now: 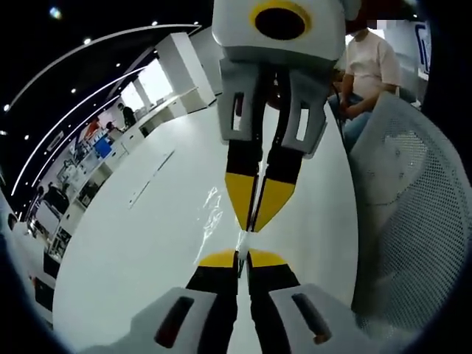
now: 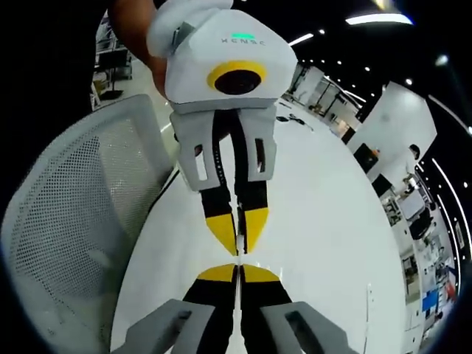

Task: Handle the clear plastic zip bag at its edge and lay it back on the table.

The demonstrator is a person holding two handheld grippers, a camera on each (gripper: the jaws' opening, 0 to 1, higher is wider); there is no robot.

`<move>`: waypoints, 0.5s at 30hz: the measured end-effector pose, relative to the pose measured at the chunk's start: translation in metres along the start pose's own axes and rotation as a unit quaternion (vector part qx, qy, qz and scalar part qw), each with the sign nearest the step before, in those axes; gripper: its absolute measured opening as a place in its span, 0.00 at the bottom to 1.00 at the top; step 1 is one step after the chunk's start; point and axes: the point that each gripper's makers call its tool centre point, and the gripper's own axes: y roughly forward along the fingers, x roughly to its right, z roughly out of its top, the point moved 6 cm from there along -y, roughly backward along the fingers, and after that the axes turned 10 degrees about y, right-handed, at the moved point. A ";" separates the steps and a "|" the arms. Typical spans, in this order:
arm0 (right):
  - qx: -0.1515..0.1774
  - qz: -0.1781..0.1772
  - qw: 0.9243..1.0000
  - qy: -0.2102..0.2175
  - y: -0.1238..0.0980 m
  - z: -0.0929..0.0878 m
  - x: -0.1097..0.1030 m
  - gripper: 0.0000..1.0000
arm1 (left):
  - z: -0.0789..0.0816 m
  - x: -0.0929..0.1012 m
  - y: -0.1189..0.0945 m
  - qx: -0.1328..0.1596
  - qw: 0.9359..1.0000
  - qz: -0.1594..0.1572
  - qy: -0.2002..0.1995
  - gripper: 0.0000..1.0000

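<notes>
The clear plastic zip bag [image 1: 213, 209] shows as faint glints over the white table [image 1: 140, 251], its thin edge running between the two sets of yellow tips. My left gripper [image 1: 242, 255] rises from the bottom of the left gripper view, jaws pressed together on that edge. Facing it tip to tip from above is my right gripper [image 1: 254, 224], also closed on the bag edge. In the right gripper view, my right gripper [image 2: 237, 268] meets the left gripper [image 2: 237, 249] the same way, with a sliver of bag [image 2: 237, 258] between them. Most of the bag is too transparent to outline.
A white mesh chair [image 1: 413, 192] stands close beside the table, also seen in the right gripper view as the chair [image 2: 81, 214]. A person [image 1: 369, 70] sits beyond the table end. The long table [image 2: 332, 221] stretches away, with office desks behind.
</notes>
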 end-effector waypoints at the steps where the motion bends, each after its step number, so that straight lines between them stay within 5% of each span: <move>1: 0.000 0.001 1.000 0.002 0.000 0.000 0.000 0.00 | 0.000 0.000 0.000 0.000 1.000 0.000 0.001 0.01; 15: -0.003 0.003 1.000 0.002 0.000 -0.003 0.001 0.00 | -0.002 -0.001 -0.004 -0.001 1.000 -0.002 0.003 0.02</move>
